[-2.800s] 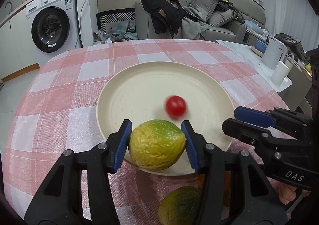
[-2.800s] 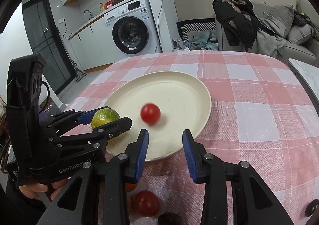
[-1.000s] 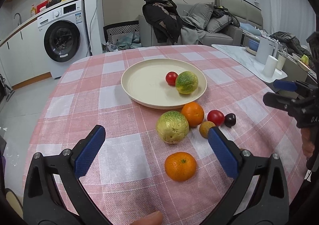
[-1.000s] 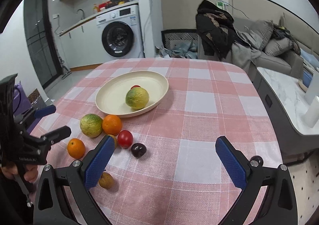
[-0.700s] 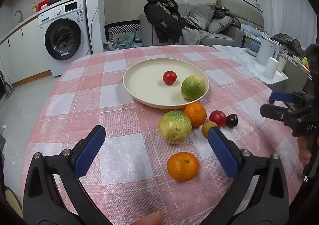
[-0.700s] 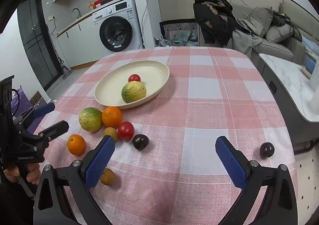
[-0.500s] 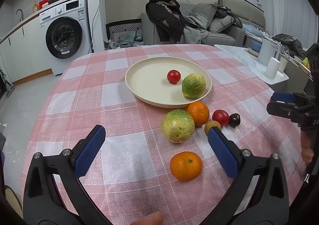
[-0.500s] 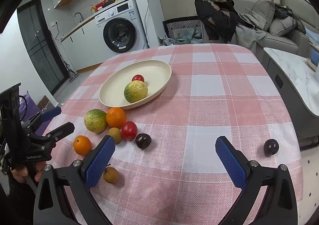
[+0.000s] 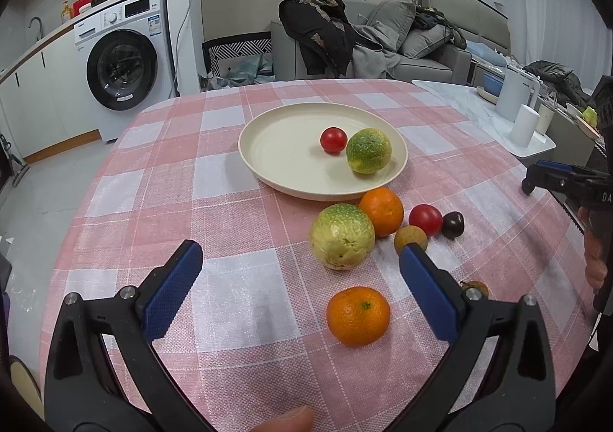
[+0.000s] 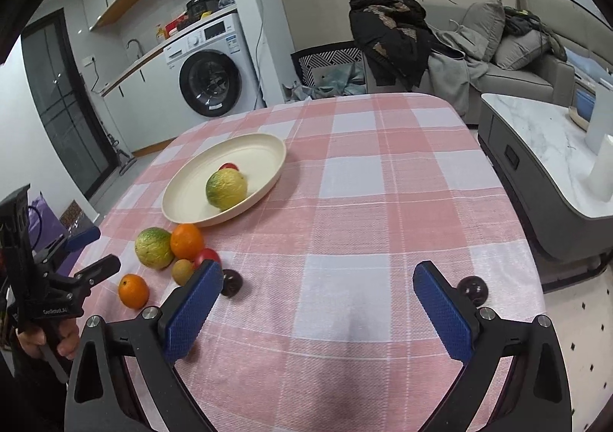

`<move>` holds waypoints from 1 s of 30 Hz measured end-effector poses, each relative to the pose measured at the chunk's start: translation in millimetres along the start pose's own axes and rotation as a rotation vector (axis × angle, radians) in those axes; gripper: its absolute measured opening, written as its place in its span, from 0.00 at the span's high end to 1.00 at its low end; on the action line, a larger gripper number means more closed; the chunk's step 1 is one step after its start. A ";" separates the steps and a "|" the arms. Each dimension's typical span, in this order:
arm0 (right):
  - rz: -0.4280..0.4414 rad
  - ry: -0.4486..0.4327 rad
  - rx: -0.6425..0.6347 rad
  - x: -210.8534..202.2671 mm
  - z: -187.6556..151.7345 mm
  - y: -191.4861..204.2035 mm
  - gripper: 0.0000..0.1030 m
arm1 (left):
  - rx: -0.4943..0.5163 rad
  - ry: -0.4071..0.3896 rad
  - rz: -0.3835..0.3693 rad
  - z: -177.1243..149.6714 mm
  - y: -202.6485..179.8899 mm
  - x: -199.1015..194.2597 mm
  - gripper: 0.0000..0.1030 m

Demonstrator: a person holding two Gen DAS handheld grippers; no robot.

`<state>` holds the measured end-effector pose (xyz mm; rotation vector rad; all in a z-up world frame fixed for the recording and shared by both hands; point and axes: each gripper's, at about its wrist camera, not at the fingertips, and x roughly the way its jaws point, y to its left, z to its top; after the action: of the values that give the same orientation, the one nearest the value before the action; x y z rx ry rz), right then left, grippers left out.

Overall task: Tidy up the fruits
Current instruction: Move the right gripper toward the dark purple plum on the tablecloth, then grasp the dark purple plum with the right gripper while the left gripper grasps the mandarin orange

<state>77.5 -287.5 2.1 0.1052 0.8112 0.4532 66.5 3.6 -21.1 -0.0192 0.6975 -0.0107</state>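
While both grippers gape, fruits (image 9: 341, 236) cluster unaligned.

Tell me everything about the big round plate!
The plate is round, cream-coloured and shallow, with a low raised rim. It looks like smooth matte plastic or ceramic. It sits flat on the pink checked tablecloth, toward the far side. Two fruits lie in it: a small red tomato and a green-yellow citrus near the rim. An orange sits just outside its near edge.
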 end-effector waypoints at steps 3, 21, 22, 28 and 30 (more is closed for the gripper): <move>-0.003 -0.008 0.025 0.6 0.0 -11.1 0.06 | 0.000 0.000 0.001 0.1 0.1 0.2 0.01; -0.056 0.085 0.043 21.1 -9.5 -31.0 0.26 | 0.036 0.027 -0.008 -3.7 -5.6 5.6 0.01; -0.053 0.089 0.042 22.1 -10.1 -30.7 0.26 | 0.042 0.031 -0.006 -4.3 -7.0 5.9 0.01; -0.013 0.087 0.062 21.2 -10.9 -32.9 0.33 | 0.063 0.064 -0.009 -8.1 -13.2 12.3 0.01; -0.011 0.084 0.054 18.1 -10.0 -34.3 0.34 | 0.070 0.070 -0.011 -9.4 -14.1 13.1 0.01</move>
<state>93.2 -311.3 -26.0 0.1331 0.9062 0.4277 70.5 -10.9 -36.4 0.0452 0.7664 -0.0463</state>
